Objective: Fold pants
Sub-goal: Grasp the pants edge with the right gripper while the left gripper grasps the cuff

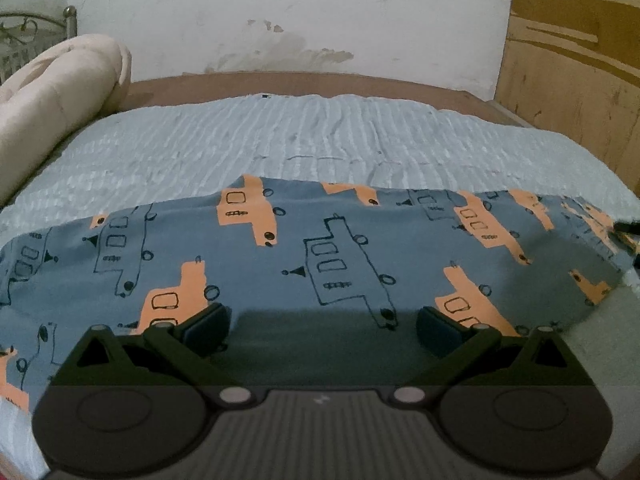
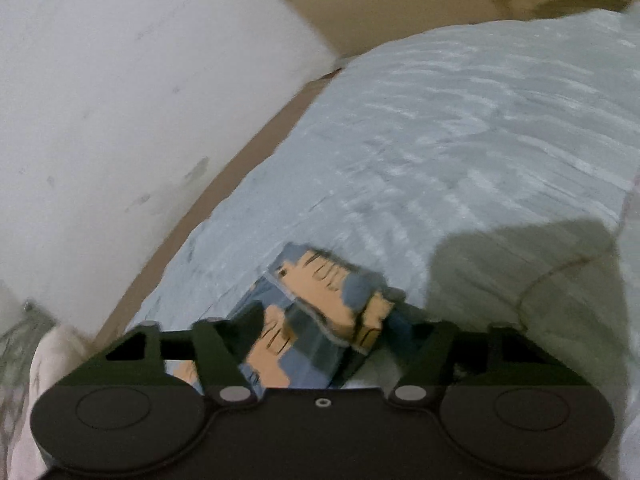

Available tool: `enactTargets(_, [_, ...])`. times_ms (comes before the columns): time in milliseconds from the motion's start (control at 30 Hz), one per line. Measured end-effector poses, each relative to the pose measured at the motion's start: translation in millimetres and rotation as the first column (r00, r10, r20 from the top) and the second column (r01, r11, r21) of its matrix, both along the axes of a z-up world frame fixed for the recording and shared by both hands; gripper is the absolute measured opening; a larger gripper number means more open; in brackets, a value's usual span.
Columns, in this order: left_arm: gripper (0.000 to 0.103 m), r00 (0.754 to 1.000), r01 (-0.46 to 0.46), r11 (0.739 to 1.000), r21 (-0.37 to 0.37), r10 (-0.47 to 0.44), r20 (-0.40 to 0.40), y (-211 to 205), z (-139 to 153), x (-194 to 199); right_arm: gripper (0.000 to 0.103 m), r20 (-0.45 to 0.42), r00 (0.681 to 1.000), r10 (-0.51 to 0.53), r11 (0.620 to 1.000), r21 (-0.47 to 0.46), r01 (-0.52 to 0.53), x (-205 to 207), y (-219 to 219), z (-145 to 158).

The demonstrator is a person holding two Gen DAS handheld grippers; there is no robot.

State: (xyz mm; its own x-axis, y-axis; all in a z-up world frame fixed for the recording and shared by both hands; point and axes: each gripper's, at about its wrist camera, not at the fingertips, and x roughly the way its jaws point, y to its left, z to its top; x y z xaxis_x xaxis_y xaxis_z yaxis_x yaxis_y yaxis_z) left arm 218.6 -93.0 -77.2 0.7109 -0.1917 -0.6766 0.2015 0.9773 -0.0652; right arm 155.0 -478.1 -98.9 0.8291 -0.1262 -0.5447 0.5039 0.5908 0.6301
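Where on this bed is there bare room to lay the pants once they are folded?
Bare bedspread lies between the pants and the far bed edge. At left a rolled blanket crowds it, at right a cardboard box. The near strip is covered by the pants.

I'm looking at a bed point(image 1: 168, 84) with a brown frame, covered by a pale blue ribbed bedspread point(image 1: 280, 132). Lying flat across the bedspread are the pants point(image 1: 280, 248), blue-grey with orange and outlined truck shapes. A rolled cream blanket point(image 1: 52, 92) sits on the bed's far left corner, just beside the bedspread's edge.
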Motion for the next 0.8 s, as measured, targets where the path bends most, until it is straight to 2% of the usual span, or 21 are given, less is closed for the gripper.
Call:
enactTargets(33, [0.102,1.000,-0.003,1.000,-0.007,0.003,-0.004,1,1,0,0.042,-0.008,1.000,-0.028,1.000,0.002,0.028,1,1,0])
enactTargets(67, [0.102,1.000,-0.006,1.000,-0.016,0.006,-0.008,2,2,0,0.025,-0.019,0.998,-0.053,0.999,0.000,0.053,2,2,0])
enactTargets(100, [0.102,1.000,-0.008,1.000,-0.026,0.008,-0.011,4,3,0,0.017,-0.028,0.997,-0.072,0.997,-0.003,0.072,3,2,-1])
enactTargets(200, [0.102,1.000,-0.019,0.997,-0.077,0.017,-0.025,10,9,1,0.015,-0.027,0.997,-0.070,0.996,-0.059,0.068,5,8,2])
enactTargets(300, [0.102,0.999,-0.040,0.989,-0.140,0.035,-0.036,18,16,0,0.014,-0.018,1.000,-0.010,0.981,-0.195,0.007,8,24,19])
enactTargets(367, [0.102,0.998,-0.046,0.983,-0.180,0.040,-0.039,23,20,-1,0.014,-0.016,0.999,0.040,0.949,-0.311,-0.043,11,40,34])
enactTargets(467, [0.102,0.998,-0.053,0.969,-0.243,0.046,-0.036,31,25,-2,0.014,-0.017,0.990,0.140,0.867,-0.481,-0.131,15,71,55])
enactTargets(600, [0.102,0.998,-0.066,0.938,-0.341,0.055,-0.042,44,28,-4,0.014,-0.044,0.951,0.307,0.695,-0.672,-0.255,16,126,75])
enactTargets(700, [0.102,0.997,-0.078,0.926,-0.369,0.065,-0.046,48,28,-5,0.014,-0.093,0.898,0.431,0.586,-0.728,-0.357,10,171,75])
enactTargets(800, [0.102,0.996,-0.084,0.927,-0.366,0.069,-0.054,49,25,-5,0.014,-0.159,0.848,0.506,0.521,-0.727,-0.448,6,205,59])
